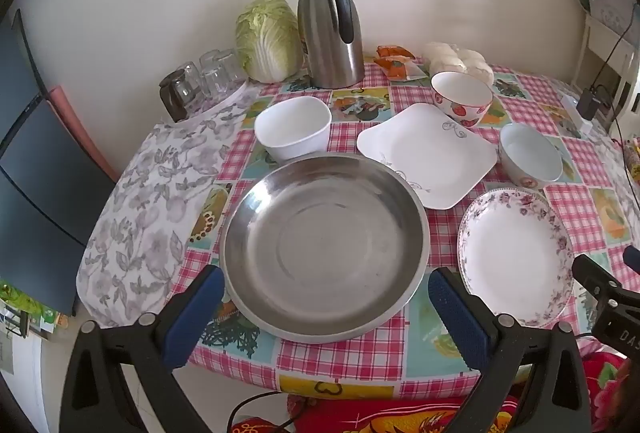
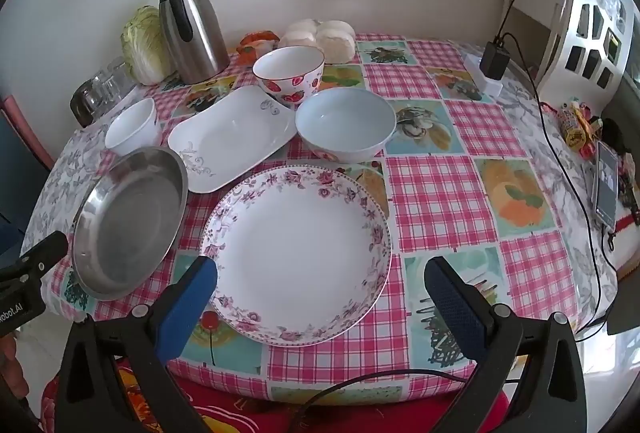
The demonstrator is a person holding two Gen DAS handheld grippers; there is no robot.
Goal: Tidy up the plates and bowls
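— Blue pads of the left gripper (image 1: 326, 307) stood spread wide just short of the steel pan (image 1: 325, 245), clasping nothing; the right gripper (image 2: 320, 297) was equally released, its pads flanking the near rim of the floral plate (image 2: 298, 253) without touching it.

— So which step was that?

— By my reading, the very start: nothing was stacked yet. Taking the steel pan as landmark, the floral plate lay just to its right, the square plate (image 1: 426, 153) behind and to the right, the white bowl (image 1: 293, 127) directly behind, and two more bowls beyond the square plate.

— What did the next move call for?

— Probably pinching one plate rim. Both the pan and the floral plate sat near the table edge (image 1: 340, 381), so a nudge toward the person risked a slip; open cloth lay right of the floral plate.
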